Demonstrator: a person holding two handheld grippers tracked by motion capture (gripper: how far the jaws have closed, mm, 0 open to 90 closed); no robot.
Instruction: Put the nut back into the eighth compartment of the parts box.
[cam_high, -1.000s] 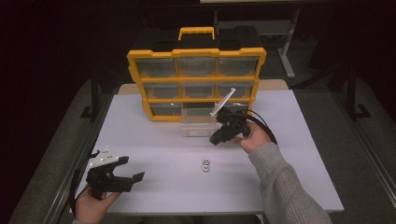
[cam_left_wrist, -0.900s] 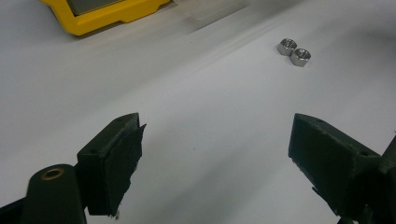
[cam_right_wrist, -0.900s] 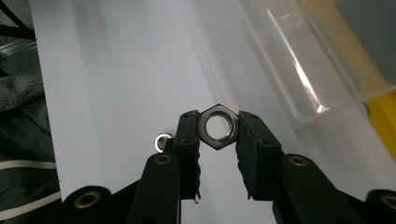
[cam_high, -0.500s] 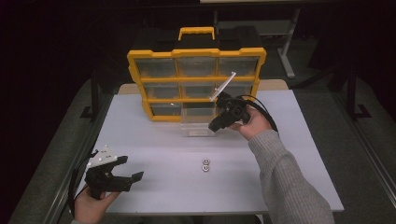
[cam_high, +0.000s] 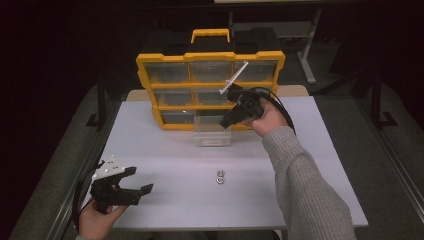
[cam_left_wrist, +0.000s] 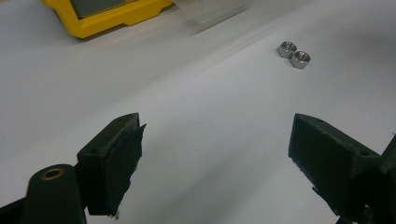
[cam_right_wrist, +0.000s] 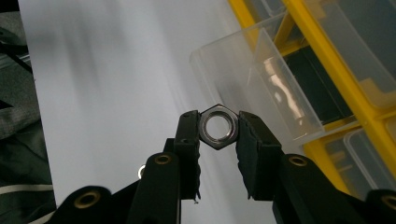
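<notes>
Hex nut (cam_right_wrist: 218, 126) sits clamped flat-to-flat between the jaws of the right gripper (cam_high: 234, 111) above the pulled-out clear drawer (cam_high: 212, 134), seemingly for dropping in, while the left gripper (cam_high: 131, 187) rests spread wide on the table (cam_high: 310, 165), near two spare nuts (cam_left_wrist: 293, 54).

Two nuts (cam_high: 220, 177) lie touching mid-table (cam_high: 165, 155); the yellow organizer (cam_high: 210, 90) stands at the far edge.
</notes>
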